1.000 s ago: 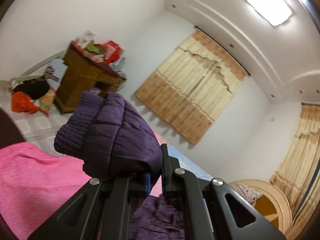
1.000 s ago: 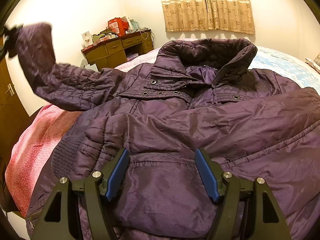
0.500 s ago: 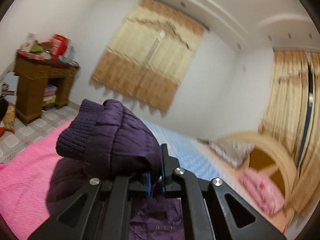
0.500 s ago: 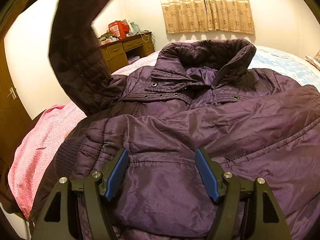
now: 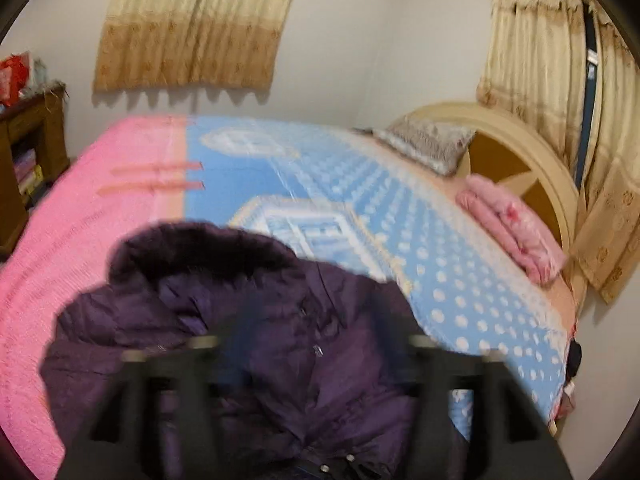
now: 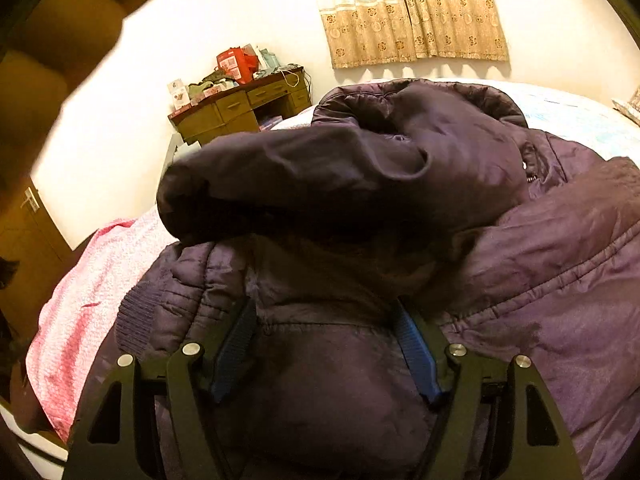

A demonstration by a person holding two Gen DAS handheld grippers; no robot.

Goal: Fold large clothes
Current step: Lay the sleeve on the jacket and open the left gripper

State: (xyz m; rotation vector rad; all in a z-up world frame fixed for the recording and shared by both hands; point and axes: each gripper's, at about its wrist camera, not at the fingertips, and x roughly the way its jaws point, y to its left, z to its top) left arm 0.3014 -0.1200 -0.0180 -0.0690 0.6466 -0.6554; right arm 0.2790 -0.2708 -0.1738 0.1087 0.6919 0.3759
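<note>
Now purple jacket (image 6: 400, 208) on bed (image 5: 280, 184).

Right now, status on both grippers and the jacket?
Left gripper just opened, nothing between its jaws. Right gripper open over the jacket. Sleeve folded across the front. Nothing in the way.

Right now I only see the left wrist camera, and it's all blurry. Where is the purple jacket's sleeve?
Observer: The sleeve lies across the purple jacket, just below the collar, with its end pointing at the pink blanket.
Operator: Where's the right tool?
Observer: The right tool is open over the jacket's lower front, one pad on each side of a bulge of fabric.
Operator: And the other sleeve?
Observer: The other sleeve is folded across underneath, with its ribbed cuff by the blanket.
</note>
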